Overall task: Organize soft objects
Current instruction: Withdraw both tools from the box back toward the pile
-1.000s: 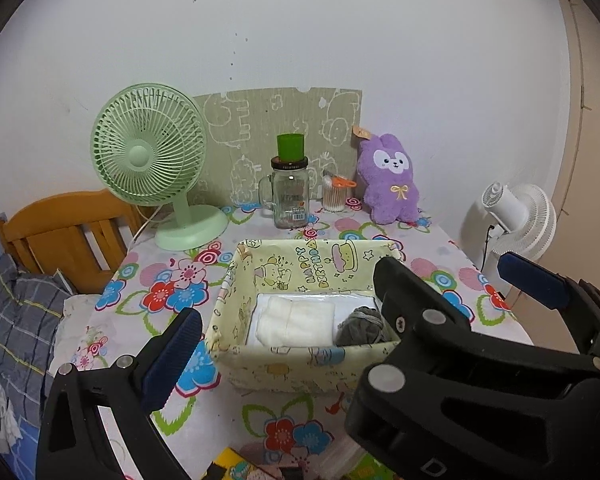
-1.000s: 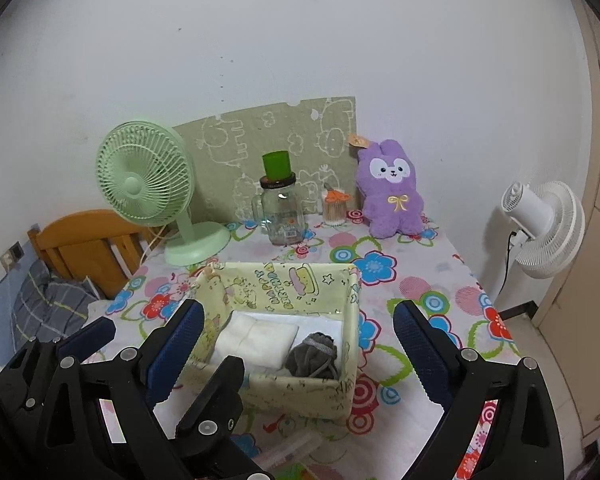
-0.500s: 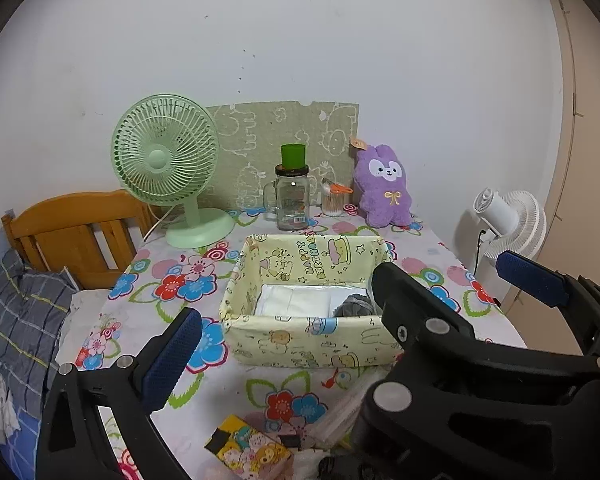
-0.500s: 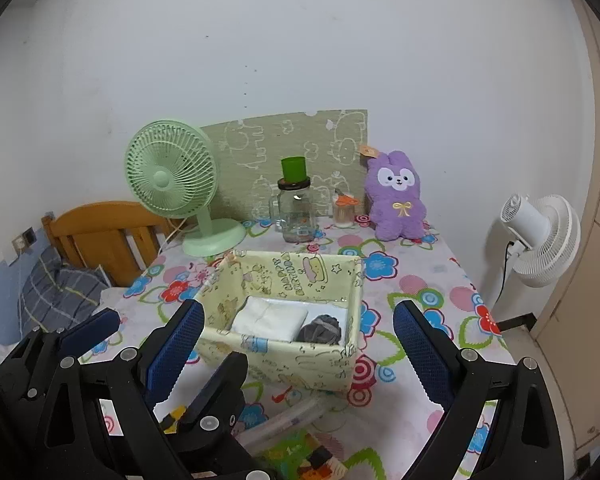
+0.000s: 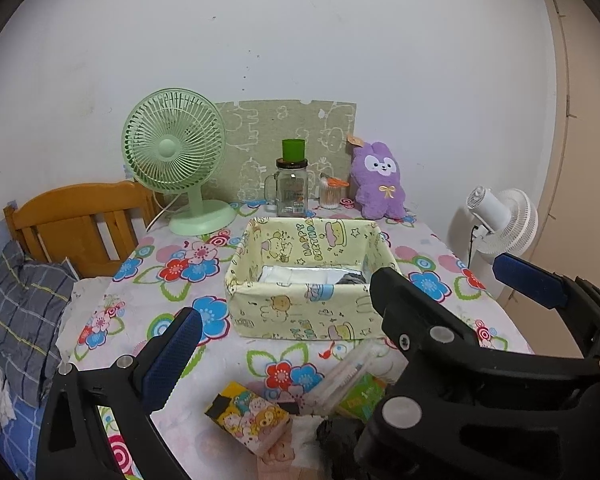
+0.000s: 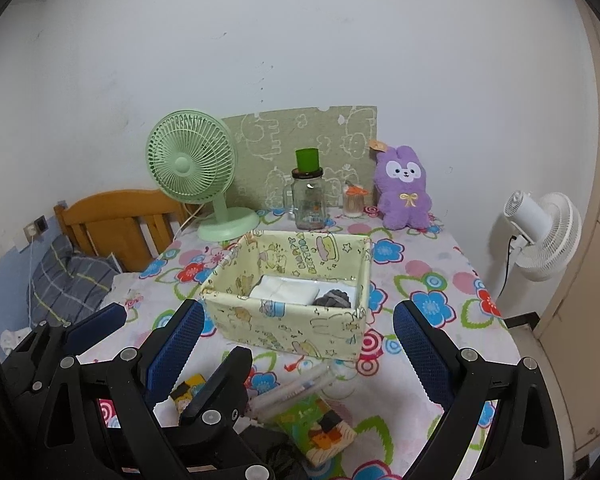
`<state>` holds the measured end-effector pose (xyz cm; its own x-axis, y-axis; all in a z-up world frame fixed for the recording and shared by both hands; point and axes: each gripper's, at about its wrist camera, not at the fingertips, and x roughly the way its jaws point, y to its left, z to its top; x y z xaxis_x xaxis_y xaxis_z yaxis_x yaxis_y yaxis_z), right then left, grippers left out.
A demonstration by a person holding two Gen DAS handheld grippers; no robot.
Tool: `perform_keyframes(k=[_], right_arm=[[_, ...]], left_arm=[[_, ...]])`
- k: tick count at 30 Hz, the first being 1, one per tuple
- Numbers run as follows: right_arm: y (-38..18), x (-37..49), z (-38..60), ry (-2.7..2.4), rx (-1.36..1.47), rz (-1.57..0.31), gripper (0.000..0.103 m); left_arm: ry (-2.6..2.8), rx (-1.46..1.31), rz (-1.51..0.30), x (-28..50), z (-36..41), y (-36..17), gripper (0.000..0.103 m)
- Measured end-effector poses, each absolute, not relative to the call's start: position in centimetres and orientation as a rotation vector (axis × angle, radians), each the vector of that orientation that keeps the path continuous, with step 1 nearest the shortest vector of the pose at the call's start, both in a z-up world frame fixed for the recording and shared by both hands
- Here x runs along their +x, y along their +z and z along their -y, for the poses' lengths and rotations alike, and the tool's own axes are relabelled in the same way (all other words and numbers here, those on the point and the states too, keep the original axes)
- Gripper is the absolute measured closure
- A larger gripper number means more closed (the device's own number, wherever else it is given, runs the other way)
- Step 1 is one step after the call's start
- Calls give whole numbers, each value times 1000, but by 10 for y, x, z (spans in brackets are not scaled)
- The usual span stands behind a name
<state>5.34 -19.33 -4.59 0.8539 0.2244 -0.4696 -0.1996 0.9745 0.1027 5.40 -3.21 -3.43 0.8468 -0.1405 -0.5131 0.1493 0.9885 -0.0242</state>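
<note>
1. Along the wall at the top of the table (image 5: 172,288) stand a green desk fan (image 5: 176,152), a glass jar (image 5: 292,190) capped by a green cup, a small holder of sticks (image 5: 331,196) and a purple plush bunny (image 5: 378,180). A white floor fan (image 5: 500,220) sits off the table's right edge and a wooden chair (image 5: 76,224) at the left.
2. At the bottom of both views, in front of the box, lies clutter: a yellow cartoon packet (image 5: 246,414), a green booklet (image 6: 316,426), a clear sleeve of pens (image 5: 346,372) and a dark crumpled cloth (image 5: 338,438) low in the frame, partly hidden behind the right gripper's body.
3. Compared with a second ago, both cameras have pulled back: the box looks smaller and farther off, and the clutter that was cut off at the bottom edge is now in sight.
4. The yellow fabric box (image 5: 304,312) sits mid-table, at the frame's centre. Inside it a folded white cloth (image 6: 284,290) lies on the left and a rolled grey sock (image 6: 334,298) just beside it on the right.
5. The left gripper (image 6: 156,330) hangs at lower left with its jaws apart, holding nothing; its far finger is only seen in the right view.
6. The right gripper (image 6: 300,346) is spread wide too, its blue pads (image 6: 420,354) flanking the box in the picture, well short of it.
</note>
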Motion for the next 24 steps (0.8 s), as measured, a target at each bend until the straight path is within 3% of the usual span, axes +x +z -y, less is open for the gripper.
perform_keyframes(k=[24], right_arm=[[-113,20,189,246,65,-562,6]], left_arm=[[-161,30,-579,19,26,-97,1]])
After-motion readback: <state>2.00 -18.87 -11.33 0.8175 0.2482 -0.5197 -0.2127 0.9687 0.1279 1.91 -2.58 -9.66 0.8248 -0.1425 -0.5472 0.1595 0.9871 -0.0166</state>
